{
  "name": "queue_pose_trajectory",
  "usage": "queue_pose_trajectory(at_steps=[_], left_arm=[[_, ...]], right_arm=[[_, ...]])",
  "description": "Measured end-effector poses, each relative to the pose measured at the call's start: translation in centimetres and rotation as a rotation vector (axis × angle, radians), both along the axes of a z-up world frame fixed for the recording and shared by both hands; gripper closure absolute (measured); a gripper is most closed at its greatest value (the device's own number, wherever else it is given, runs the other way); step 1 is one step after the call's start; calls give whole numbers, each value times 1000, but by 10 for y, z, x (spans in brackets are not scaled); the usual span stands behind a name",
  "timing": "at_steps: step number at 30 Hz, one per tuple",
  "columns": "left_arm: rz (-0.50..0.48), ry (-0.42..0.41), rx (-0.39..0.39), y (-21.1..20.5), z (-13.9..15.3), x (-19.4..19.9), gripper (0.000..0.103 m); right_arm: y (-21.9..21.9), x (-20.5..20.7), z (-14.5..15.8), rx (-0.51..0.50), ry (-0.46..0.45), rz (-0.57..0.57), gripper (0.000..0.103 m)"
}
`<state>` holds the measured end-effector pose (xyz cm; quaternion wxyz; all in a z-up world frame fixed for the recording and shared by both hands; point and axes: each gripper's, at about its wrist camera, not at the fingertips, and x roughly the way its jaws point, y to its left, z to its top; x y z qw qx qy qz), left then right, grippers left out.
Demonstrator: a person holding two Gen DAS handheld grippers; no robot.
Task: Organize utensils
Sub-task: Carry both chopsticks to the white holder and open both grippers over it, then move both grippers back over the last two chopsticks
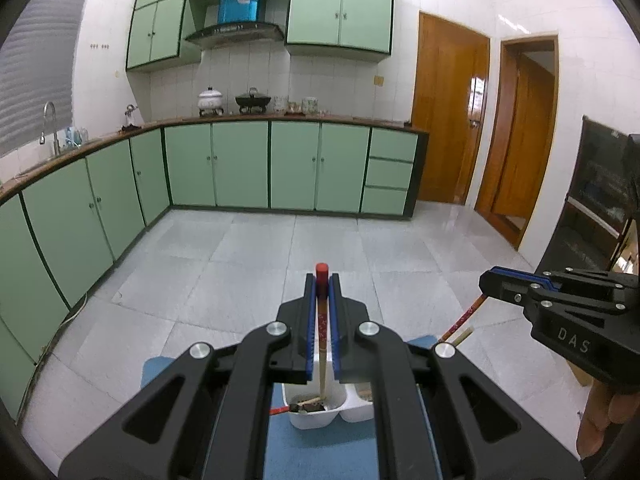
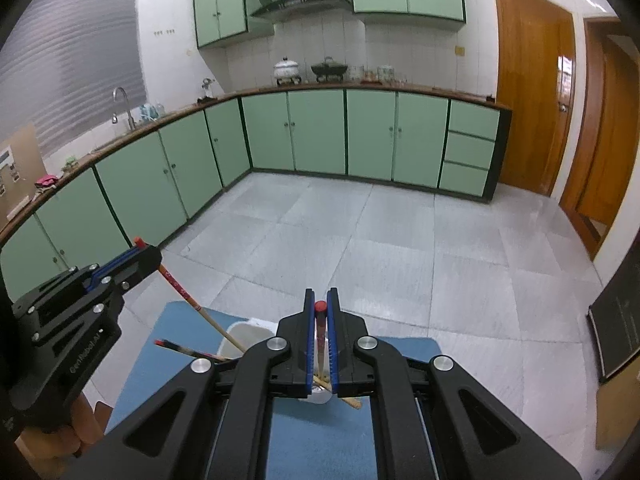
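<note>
Two-compartment white holder [image 1: 316, 420], chopsticks [image 1: 308, 403] inside

Bright, even indoor light; sharp focus, strong fisheye bending at edges.

Mint green, blue and red in a pale kitchen

Black left tool [image 1: 322, 285] and black right tool [image 2: 320, 305], both with blue pads, each clamped on a chopstick: red-capped, red with pale speckles, fading to bare tan wood [image 1: 322, 322] [image 2: 320, 334]. White holder [image 1: 316, 414] on a blue mat [image 2: 320, 432]. Mint-green cabinets [image 1: 240, 164] edged in dark green under a brown surface [image 1: 280, 118]. Pale grey floor tiles [image 2: 400, 248], white wall tiles [image 1: 240, 76], orange-brown wooden doors [image 1: 448, 112], grey blind [image 2: 72, 56].
</note>
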<state>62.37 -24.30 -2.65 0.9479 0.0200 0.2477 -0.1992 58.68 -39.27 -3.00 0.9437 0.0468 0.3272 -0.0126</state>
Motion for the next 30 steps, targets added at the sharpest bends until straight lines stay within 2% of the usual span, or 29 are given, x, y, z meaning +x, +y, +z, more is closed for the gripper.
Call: queue_pose_trajectory(at_steps=[3,6,8,11,13,15,17,22,25,30], left_arm=[[5,35,11,1,-18,11,98],[17,47,18,9,-28,13,97],[16,41,20,16,-27,10,88],[26,10,14,30,-15,-1,75],[28,-6,14,42,-6,-11,73],[28,-18,17,51,0,-24,66],[34,-32,18,65,4,-42,55],[33,-55,27,98,-1,-101,43],[43,-41,10,119,-16,-133,38],[76,22,-2,151,-64,-196,31]], right_arm=[[-5,9,-21,25,28,5,97],[-10,8,-29,31,34,5,94],[-13,-1,-28,20,14,-3,85],[-20,-15,-23,31,-13,-8,85],[-24,-30,-20,41,-28,-13,85],[-25,-47,-16,42,-48,-6,84],[-23,-67,-14,41,-69,3,84],[-9,-134,-25,5,-122,33,77],[2,-179,-49,-8,-129,43,75],[18,-235,-102,1,-95,37,72]])
